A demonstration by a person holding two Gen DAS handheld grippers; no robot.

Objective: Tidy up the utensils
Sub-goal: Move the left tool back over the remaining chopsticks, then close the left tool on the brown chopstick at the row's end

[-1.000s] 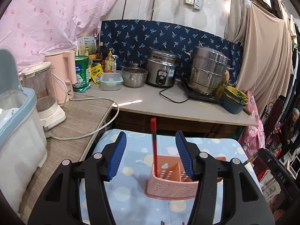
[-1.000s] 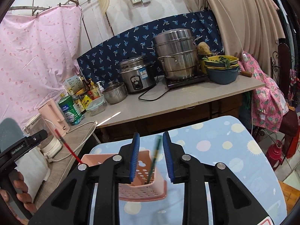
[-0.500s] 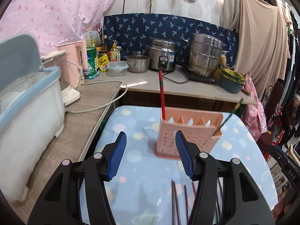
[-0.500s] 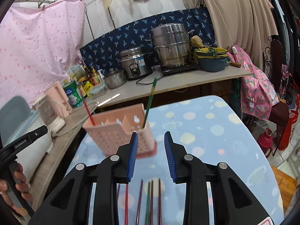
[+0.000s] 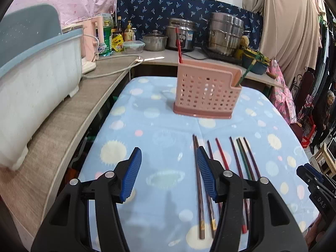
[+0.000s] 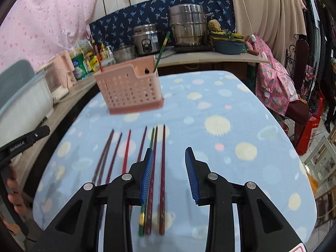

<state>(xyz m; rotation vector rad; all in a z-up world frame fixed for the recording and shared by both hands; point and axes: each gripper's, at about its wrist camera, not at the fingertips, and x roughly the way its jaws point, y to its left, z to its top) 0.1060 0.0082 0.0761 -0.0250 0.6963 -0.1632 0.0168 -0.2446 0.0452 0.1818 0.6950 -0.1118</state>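
- Cluttered kitchen counter behind, with pots [image 5: 225, 35] and a rice cooker [image 6: 146, 40]; up front, a blue dotted tablecloth [image 5: 159, 138].
- Pink perforated holder [image 5: 206, 93] well ahead of both grippers, with one red chopstick [image 5: 179, 46] at its left end and one green chopstick [image 6: 161, 51] leaning out at its right end.
- Loose chopsticks [image 6: 145, 147] in a row on the cloth — roughly seven, lengthwise toward the holder.
- Left gripper [image 5: 168, 174]: jaws wide apart, empty, right finger over the leftmost dark pair [image 5: 198, 178].
- Right gripper [image 6: 169, 176]: jaws apart, empty, above the rightmost sticks, the dark red stick [image 6: 162, 178] showing between the fingers.
- Step in hand, by judgement: between placements, lining up the next pick.
- Next move likely calls for lowering onto a single stick, closing on it alone — neighbours lie close — then lifting and tipping it upright into a compartment.
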